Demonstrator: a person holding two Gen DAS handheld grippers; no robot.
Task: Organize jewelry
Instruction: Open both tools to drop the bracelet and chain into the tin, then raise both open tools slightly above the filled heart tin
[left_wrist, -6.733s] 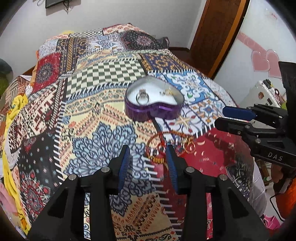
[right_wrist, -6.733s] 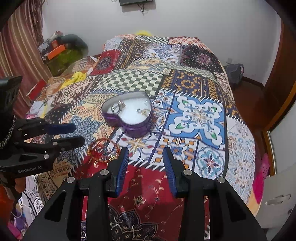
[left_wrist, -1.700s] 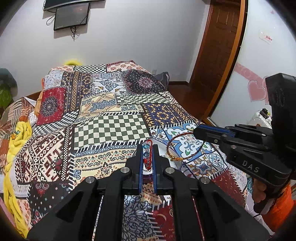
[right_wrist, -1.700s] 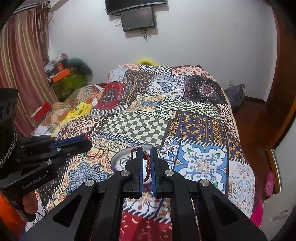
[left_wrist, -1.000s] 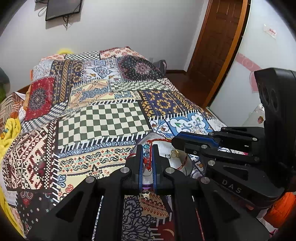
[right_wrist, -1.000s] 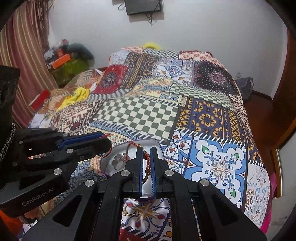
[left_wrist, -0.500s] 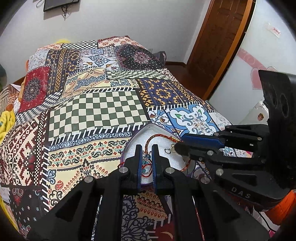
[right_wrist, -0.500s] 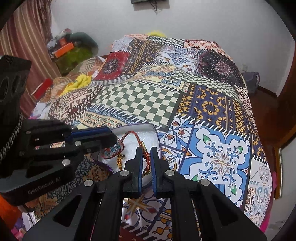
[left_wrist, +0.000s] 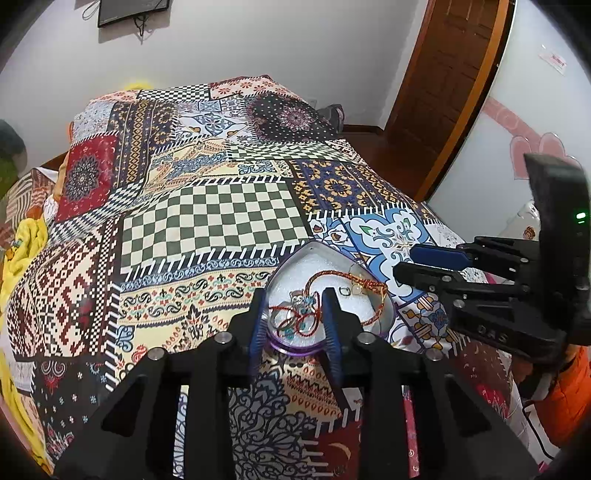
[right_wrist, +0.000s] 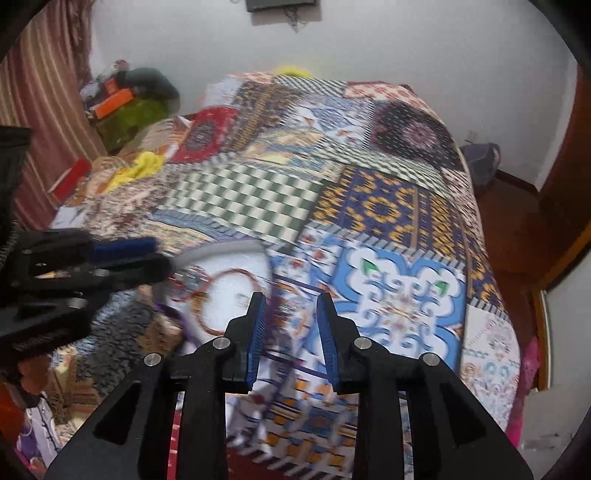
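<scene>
Patchwork bedspread (left_wrist: 214, 218) on bed, heart-shaped tin (left_wrist: 384, 317) near front edge. Red cord bracelet (left_wrist: 332, 284), gold bangle (right_wrist: 229, 299), rings all lie in tin. Left gripper (left_wrist: 295, 317) released, right gripper (right_wrist: 290, 321) released, both empty. No loose jewelry visible; looks nearly finished

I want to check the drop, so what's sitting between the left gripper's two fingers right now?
In the left wrist view, the left gripper is open; between its fingers lie the red bracelet and a silver ring, inside the heart box.
</scene>
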